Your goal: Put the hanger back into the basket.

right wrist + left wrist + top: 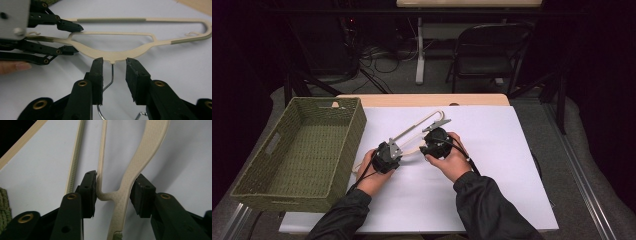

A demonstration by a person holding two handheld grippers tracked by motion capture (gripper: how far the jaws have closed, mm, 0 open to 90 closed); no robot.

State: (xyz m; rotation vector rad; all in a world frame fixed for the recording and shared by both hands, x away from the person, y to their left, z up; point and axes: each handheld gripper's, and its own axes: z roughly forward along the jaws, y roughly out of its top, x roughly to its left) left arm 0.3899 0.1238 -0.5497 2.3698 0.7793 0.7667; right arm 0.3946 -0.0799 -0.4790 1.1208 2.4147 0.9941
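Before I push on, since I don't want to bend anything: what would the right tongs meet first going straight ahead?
The right tongs would likely meet the cream hanger first, at its centre where the wire hook joins; their open jaws already straddle that hook.

Dim room around a brightly lit white table [492, 150]; soft shadows beneath the jaws, whose near parts blur.

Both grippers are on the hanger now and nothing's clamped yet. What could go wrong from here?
1. The left gripper straddles the hanger at a thin shoulder, jaws open; closing could catch only the narrow inner bar and let it twist.
2. The right gripper is open around the metal hook wire; that thin wire may slip between the pads.
3. The woven basket sits close by the left hand; swinging the hanger might hit its wall.
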